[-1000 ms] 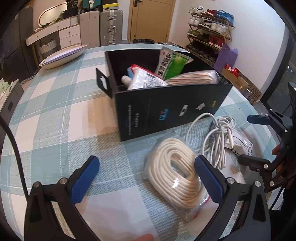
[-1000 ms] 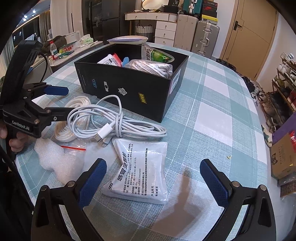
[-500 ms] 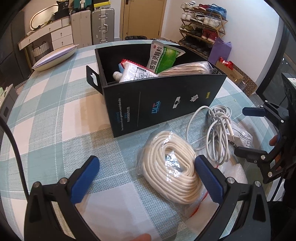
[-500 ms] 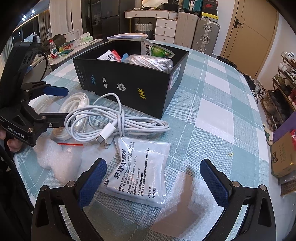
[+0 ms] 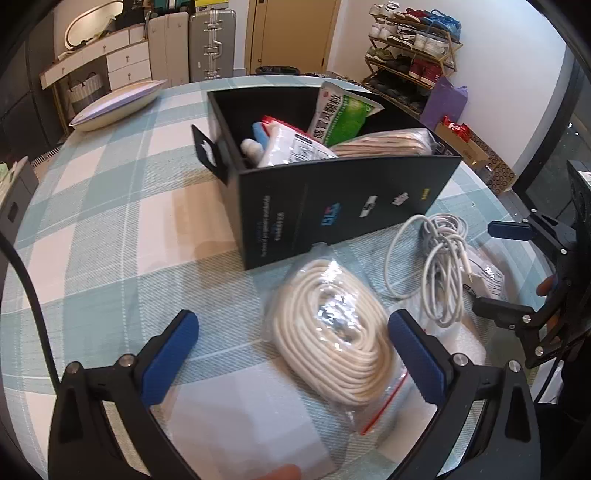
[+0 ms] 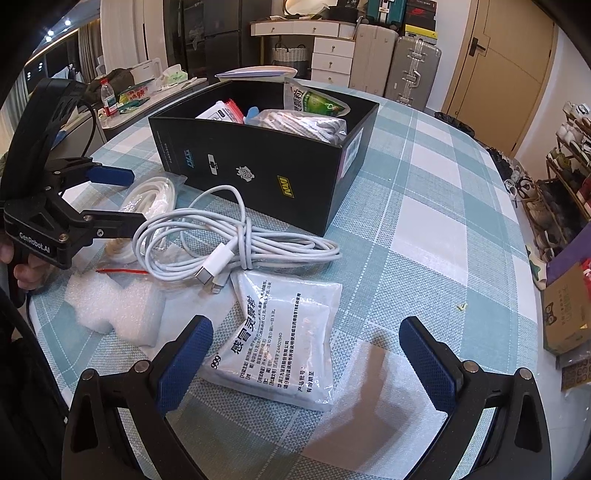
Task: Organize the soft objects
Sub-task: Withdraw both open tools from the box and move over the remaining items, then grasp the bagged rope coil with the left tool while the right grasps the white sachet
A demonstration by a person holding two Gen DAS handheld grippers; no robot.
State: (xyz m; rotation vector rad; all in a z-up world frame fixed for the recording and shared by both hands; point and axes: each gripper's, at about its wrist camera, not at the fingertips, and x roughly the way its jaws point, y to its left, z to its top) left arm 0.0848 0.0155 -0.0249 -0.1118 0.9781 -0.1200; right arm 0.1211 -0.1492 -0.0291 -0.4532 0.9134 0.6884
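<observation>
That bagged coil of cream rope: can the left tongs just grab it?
Probably yes. The left tongs are open, the bagged rope coil lies partly between the fingers, and nothing covers it.

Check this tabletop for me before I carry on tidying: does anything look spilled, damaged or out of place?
Nothing spilled or damaged. Four soft items lie outside the open black cardboard box: the bagged cream rope coil, the loosely tangled white charging cable, the white medicine sachet and the white foam wrap. Both grippers are open.

Silver suitcases (image 5: 211,40) by a door (image 5: 291,33); shoe rack (image 5: 413,33) against the wall
</observation>
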